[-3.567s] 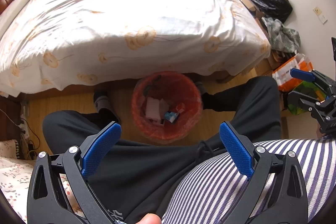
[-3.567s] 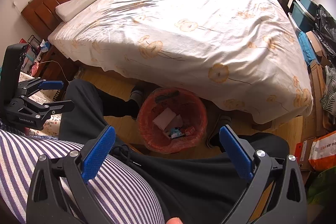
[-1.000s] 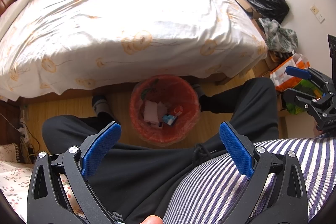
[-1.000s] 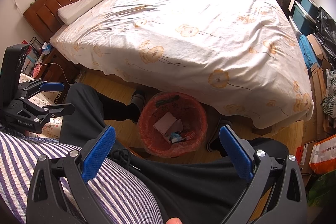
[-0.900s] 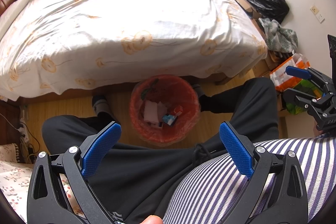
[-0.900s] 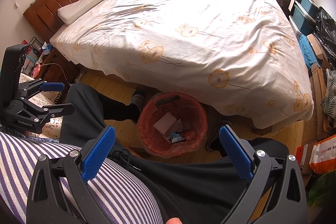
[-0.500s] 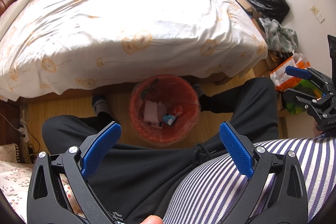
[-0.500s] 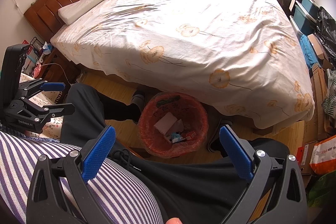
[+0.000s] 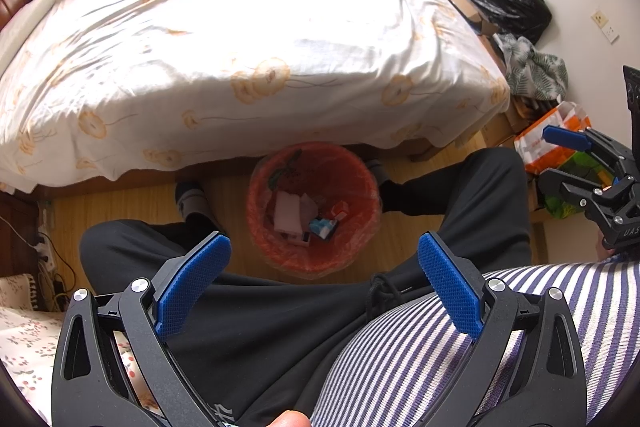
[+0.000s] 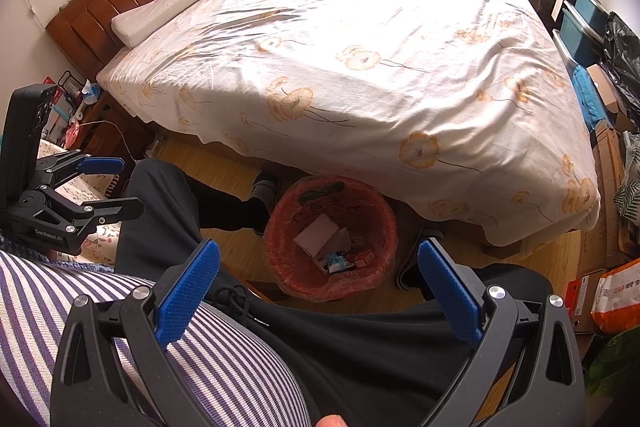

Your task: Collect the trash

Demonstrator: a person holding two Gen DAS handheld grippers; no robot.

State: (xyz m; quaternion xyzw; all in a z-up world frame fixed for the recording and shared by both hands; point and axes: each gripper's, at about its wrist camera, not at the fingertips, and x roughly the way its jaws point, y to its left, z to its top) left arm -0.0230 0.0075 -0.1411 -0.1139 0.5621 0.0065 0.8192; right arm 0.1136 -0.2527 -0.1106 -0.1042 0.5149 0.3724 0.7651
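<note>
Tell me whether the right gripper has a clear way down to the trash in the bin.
Probably yes: the right gripper is open and empty, the bin between the person's legs has no lid, and nothing lies over the trash inside.

One bin (image 9: 280, 163) – one bed (image 9: 240, 27) – two pillows (image 10: 160, 11).

We hold both tongs over our lap: left gripper (image 9: 324, 259) spread wide and empty, right gripper (image 10: 319, 267) likewise, side by side.
</note>
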